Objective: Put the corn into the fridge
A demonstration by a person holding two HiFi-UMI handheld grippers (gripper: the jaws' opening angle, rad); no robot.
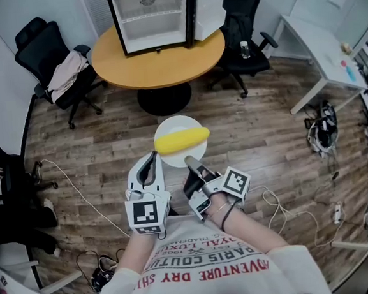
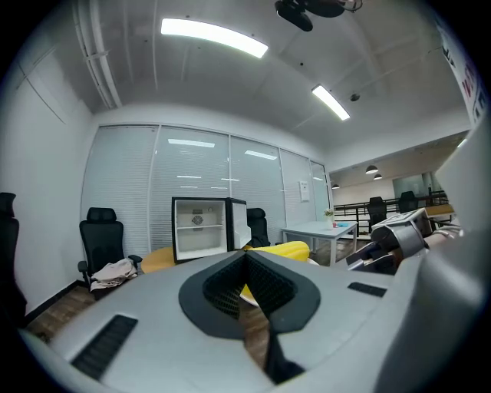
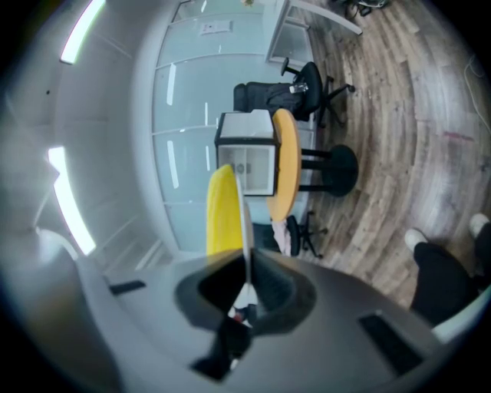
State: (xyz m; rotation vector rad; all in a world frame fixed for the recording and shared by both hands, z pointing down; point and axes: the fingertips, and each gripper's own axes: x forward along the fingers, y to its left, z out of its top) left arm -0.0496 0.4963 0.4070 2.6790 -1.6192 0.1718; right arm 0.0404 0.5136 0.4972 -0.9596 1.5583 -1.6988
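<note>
A yellow corn cob [image 1: 182,139] lies on a white plate [image 1: 178,124] held in the air over the wooden floor. My right gripper [image 1: 191,162] is shut on the plate's near rim. In the right gripper view the plate [image 3: 245,224] shows edge-on between the jaws, with the corn [image 3: 223,212] on its left side. My left gripper [image 1: 151,162] is shut and holds nothing, just left of the plate. Its view shows the corn [image 2: 285,249] ahead. The small fridge [image 1: 151,18] stands open on the round wooden table [image 1: 159,67]; its shelves look bare.
Black office chairs [image 1: 53,58] flank the table, one draped with a light jacket [image 1: 66,69]. A white desk [image 1: 321,41] stands at the right. Cables [image 1: 72,191] trail over the floor at left and right. A person's dark shoe and leg [image 3: 445,276] show low in the right gripper view.
</note>
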